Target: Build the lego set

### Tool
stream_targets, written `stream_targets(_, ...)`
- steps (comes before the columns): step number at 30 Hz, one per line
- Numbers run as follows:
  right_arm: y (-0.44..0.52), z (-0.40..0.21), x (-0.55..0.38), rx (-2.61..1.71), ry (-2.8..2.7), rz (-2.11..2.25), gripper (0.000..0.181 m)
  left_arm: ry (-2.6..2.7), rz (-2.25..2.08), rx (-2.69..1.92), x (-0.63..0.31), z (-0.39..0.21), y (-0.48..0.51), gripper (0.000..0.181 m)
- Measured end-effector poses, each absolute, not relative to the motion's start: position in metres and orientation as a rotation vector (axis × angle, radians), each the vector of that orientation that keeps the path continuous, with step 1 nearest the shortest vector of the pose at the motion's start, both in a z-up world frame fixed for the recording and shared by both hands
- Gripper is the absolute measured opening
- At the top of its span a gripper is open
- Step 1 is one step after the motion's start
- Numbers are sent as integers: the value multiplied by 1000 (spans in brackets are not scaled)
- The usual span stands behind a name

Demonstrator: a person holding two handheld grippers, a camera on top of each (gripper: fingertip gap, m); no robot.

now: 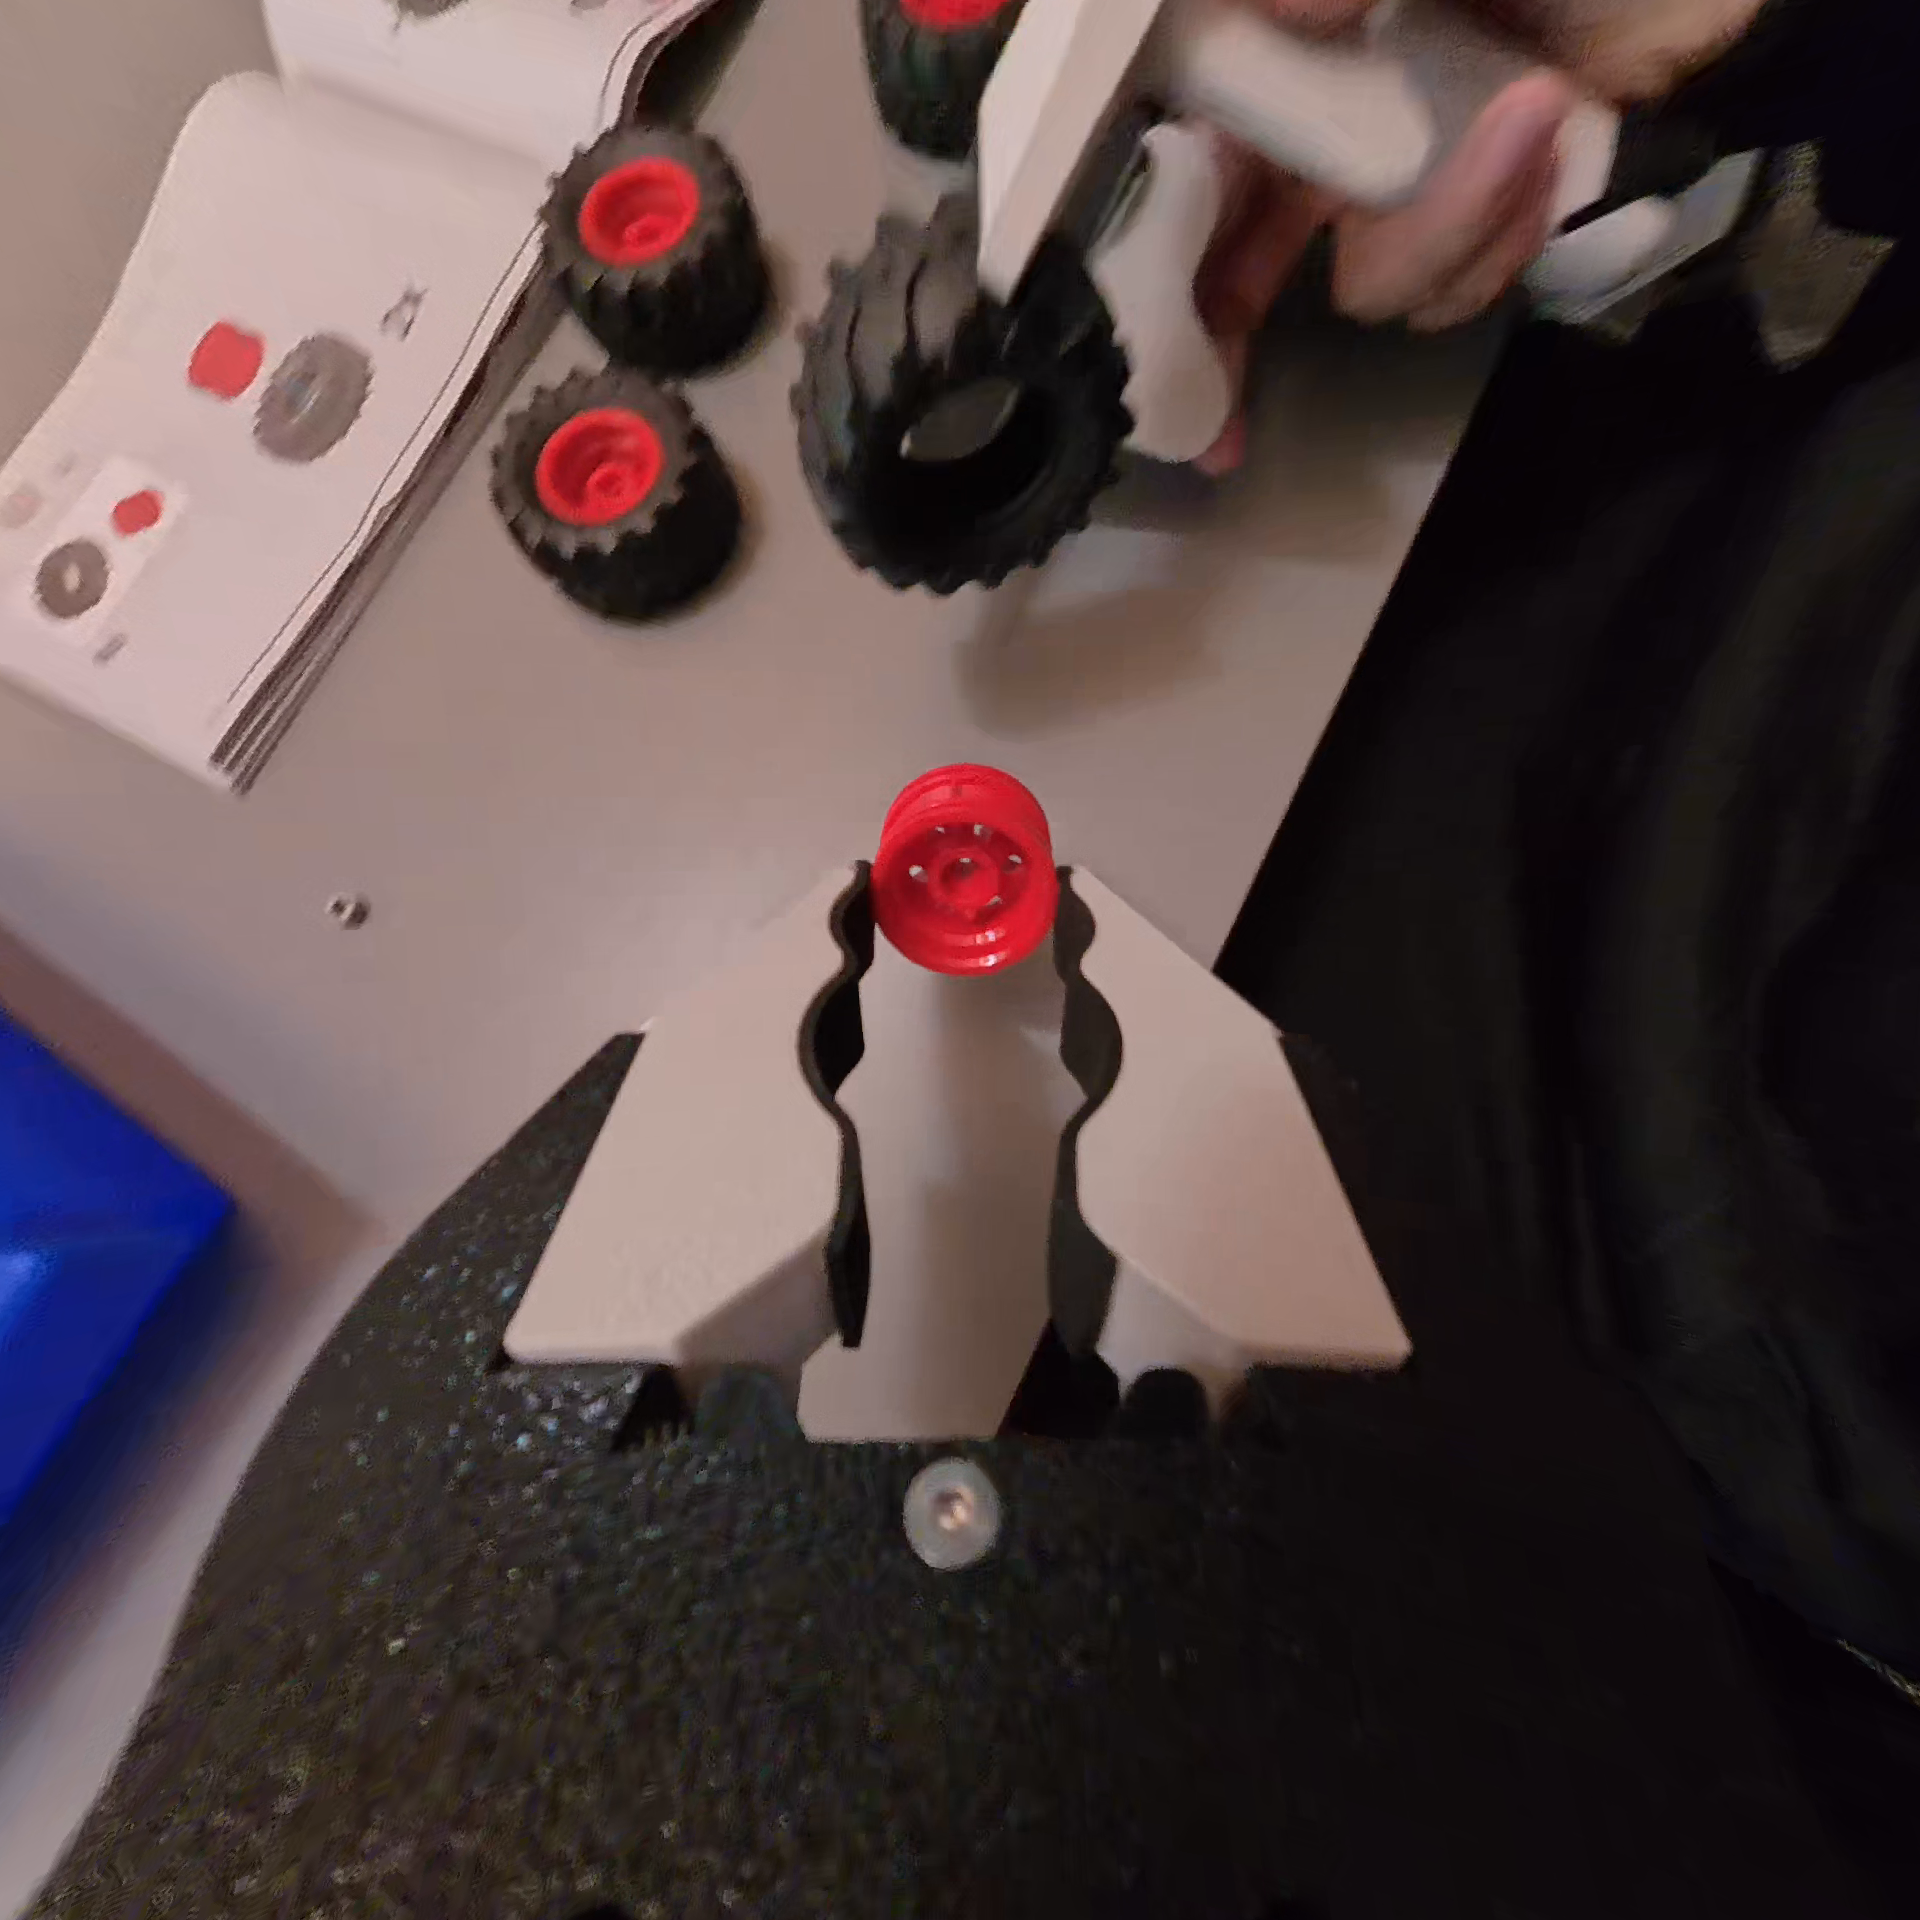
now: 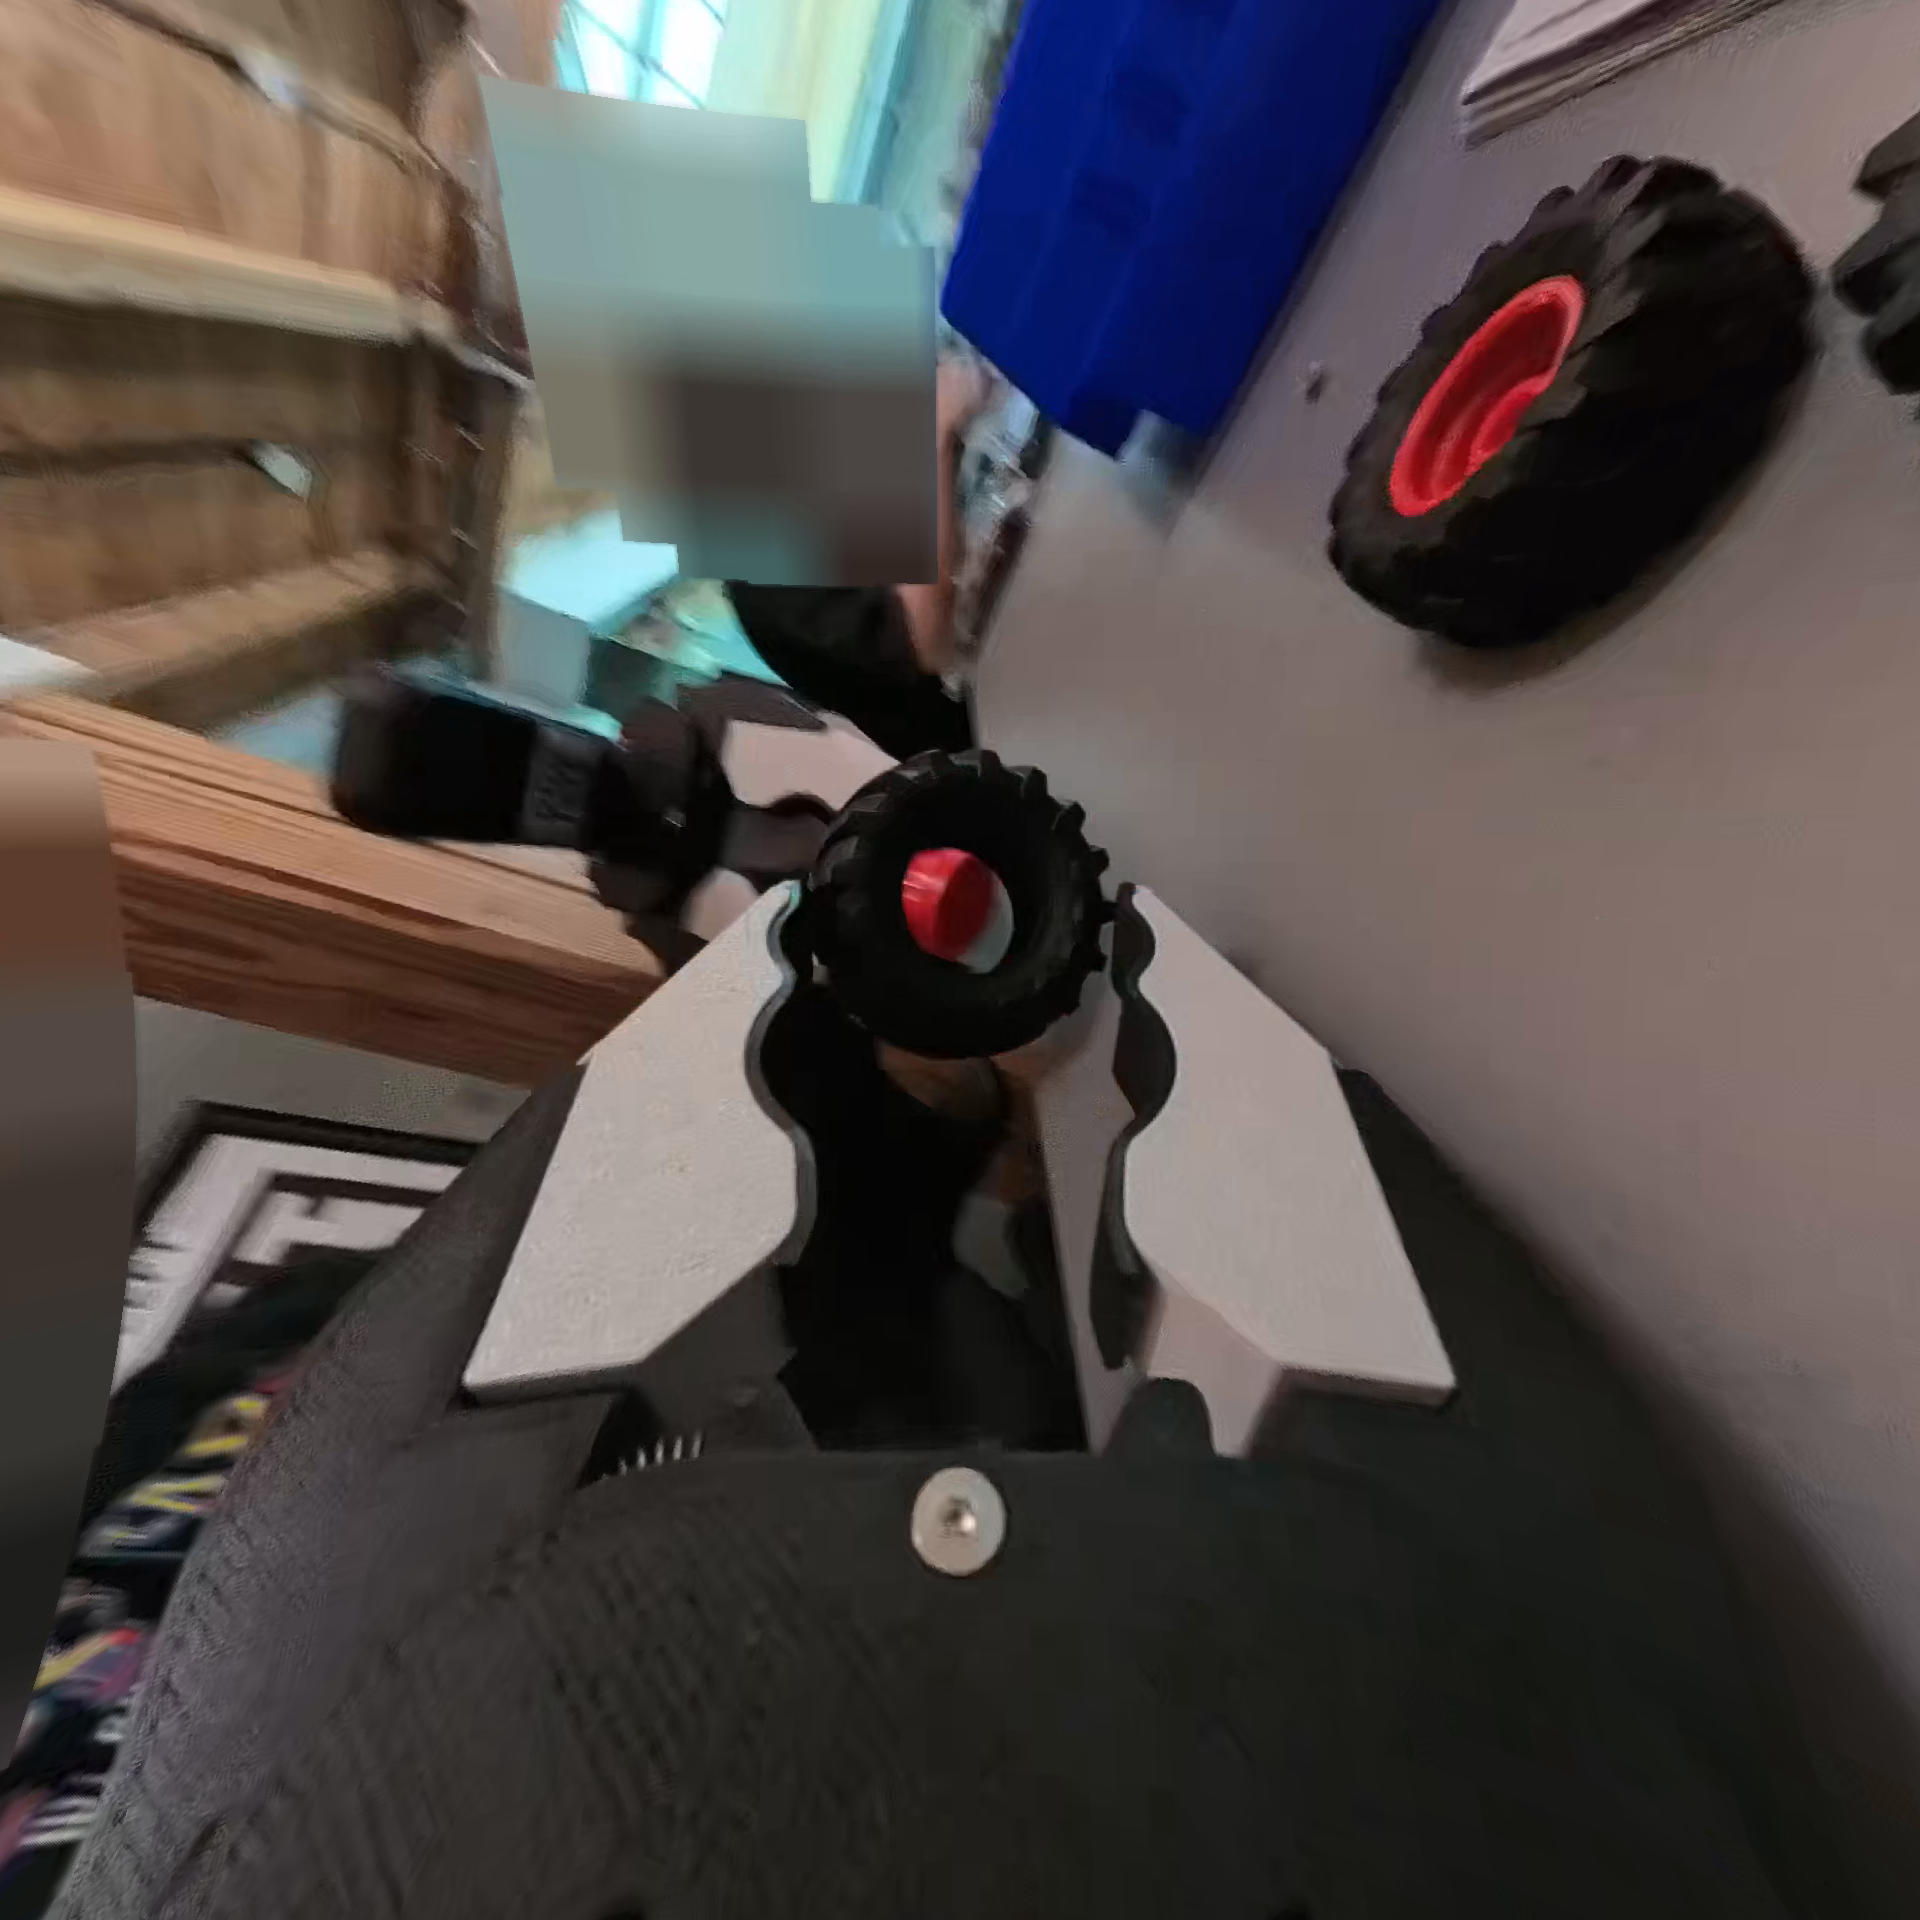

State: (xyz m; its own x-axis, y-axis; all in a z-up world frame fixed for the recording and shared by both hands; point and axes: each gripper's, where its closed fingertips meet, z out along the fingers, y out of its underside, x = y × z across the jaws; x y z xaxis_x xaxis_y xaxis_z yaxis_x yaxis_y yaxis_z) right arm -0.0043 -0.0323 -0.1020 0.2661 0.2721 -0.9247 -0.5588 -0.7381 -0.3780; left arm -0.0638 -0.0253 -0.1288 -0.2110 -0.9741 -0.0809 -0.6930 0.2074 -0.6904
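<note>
Reaching out over the grey table, the left gripper points forward along the table's near edge with a red hub clamped between its fingertips. The hub is glossy plastic, drum-shaped, with a ring of small holes round a centre boss. The right gripper lies turned on its side, so the table stands as a wall on its right; in the left wrist view a bare hand wraps its pale handle. Its jaws are spread wide around a black tyre, knobbly and deep-treaded, gripped across the tread and lifted clear of the table. Through the tyre's hole the red hub shows beyond. Both grippers have pale matte fingers with wavy black inner pads, set on rough speckled black bodies. On the table stand finished wheels, black tyres with red hubs seated inside, two side by side and another near the right gripper. An open booklet lies beside them, and a blue bin sits at the table's far side.
</note>
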Motion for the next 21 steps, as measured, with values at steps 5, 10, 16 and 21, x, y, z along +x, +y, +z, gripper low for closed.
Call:
stream_targets(5,-50,-134,-2,-2159,64,1310,57,2024,-782,-1465,-41,-130,-51,31)
stream_targets(10,-56,-137,6,-2205,5,1276,57,2058,-745,-1415,-15,-143,-64,31)
stream_targets(16,-64,-136,48,-2218,15,1102,67,2030,-675,-1339,19,-145,-62,31)
stream_targets(21,-80,-130,81,-2210,-30,852,57,2103,-696,-1272,33,-143,-70,31)
